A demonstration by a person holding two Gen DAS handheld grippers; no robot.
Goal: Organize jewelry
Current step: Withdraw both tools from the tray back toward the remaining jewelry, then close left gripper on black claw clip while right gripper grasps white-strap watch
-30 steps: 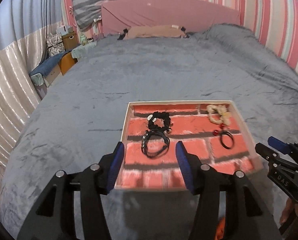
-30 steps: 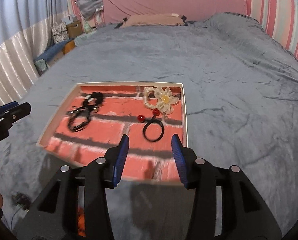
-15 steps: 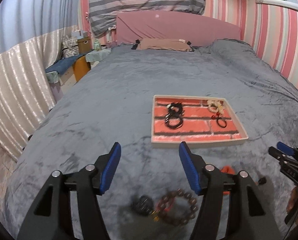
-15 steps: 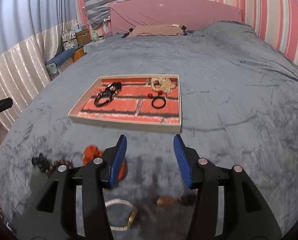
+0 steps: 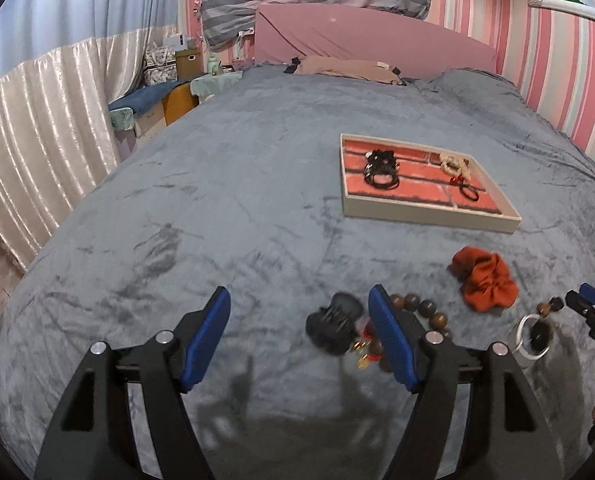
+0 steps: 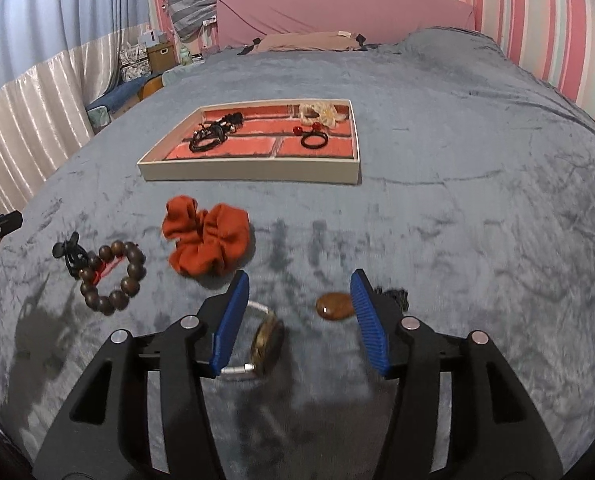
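Hiding part of the wooden bead bracelet (image 5: 421,312), the left gripper (image 5: 299,338) has its right finger across the beads; its jaws stand wide apart and hold nothing. A black claw clip (image 5: 334,322) lies between those fingers, blurred, touching the bracelet. Small gold and red bits beside the clip are too smeared to identify.

The right gripper (image 6: 299,322) is likewise spread wide and empty. Its left finger cuts off a white-banded watch (image 6: 263,342), which lies between the fingers, nearer the left one. An amber oval stone (image 6: 335,306) sits just inside the right finger; a dark piece (image 6: 395,295) behind that finger is mostly hidden.

Count ahead of the grippers, on the grey blanket (image 6: 457,208): one orange scrunchie (image 6: 207,240), one bracelet, one clip, one watch, one stone.

Farther ahead, one brick-patterned tray (image 6: 253,169) holds a tangle of black bands (image 6: 213,134), count unclear, one cream flower tie (image 6: 323,114) and one black tie with red beads (image 6: 312,138).
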